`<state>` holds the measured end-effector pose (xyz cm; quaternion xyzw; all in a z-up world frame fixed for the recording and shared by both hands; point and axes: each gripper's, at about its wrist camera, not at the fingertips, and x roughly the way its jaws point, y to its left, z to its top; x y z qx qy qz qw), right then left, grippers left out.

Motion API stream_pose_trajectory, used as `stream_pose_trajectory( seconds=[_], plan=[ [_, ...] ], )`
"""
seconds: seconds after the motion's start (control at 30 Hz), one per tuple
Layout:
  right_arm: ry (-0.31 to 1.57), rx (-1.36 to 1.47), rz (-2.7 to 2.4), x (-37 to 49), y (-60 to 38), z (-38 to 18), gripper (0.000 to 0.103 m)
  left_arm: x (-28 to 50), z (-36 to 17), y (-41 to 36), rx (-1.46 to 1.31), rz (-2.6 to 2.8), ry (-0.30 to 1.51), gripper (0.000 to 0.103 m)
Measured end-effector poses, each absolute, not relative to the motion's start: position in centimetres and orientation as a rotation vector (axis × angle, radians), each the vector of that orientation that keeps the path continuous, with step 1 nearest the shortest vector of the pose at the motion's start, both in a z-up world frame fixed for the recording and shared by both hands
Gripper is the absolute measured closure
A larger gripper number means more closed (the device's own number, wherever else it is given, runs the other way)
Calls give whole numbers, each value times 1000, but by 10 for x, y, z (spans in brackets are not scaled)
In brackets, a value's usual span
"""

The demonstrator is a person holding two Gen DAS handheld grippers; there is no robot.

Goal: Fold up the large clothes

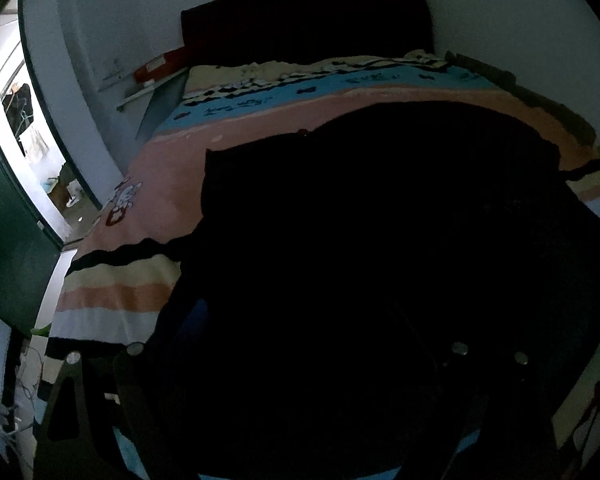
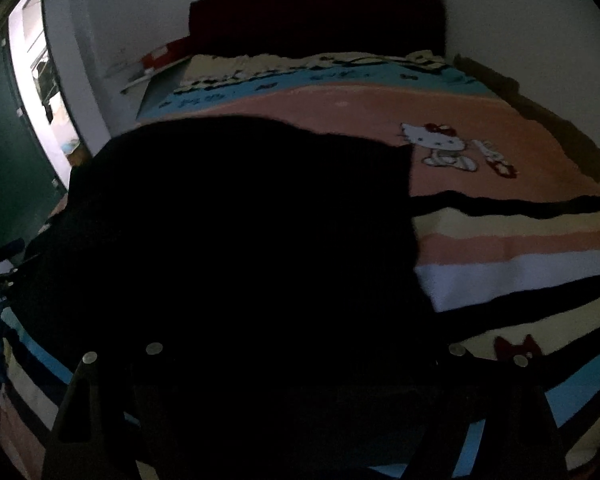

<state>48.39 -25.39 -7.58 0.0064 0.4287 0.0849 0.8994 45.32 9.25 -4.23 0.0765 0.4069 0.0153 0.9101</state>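
Left wrist view: a large black garment (image 1: 380,220) lies spread over the middle of a bed, on a striped blanket (image 1: 112,292) with pink, cream, white, black and blue bands. Its far edge curves across the pink band. The left claw (image 1: 296,352) sits at the bottom of the frame over the dark cloth, its fingers wide apart; the picture is too dark to tell whether they pinch any fabric. A dark headboard (image 1: 308,20) stands against a pale wall, and an open doorway (image 1: 32,140) glows at the left beside a green door (image 1: 8,248).

Right wrist view: the same garment (image 2: 240,220) fills the left and centre, its right edge ending beside a cartoon cat (image 2: 440,144) printed on the pink band of the blanket (image 2: 520,240). The right claw (image 2: 304,350) stands wide open above the near part of the cloth, with nothing clearly gripped.
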Motion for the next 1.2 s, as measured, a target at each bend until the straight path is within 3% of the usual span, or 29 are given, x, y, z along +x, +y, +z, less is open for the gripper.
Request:
stream_pose_trajectory(
  seconds=[0.2,0.87,1.2],
  plan=[
    [896,19,174,487,-256,-90,15,454,-49,95,137,27,828,12],
    [920,16,123,470,-275,-91,14,445,-43,104,184,80,825,12],
    [867,-15,158,472,-254,-57,14,466,-5,92,126,34,763,12]
  ],
)
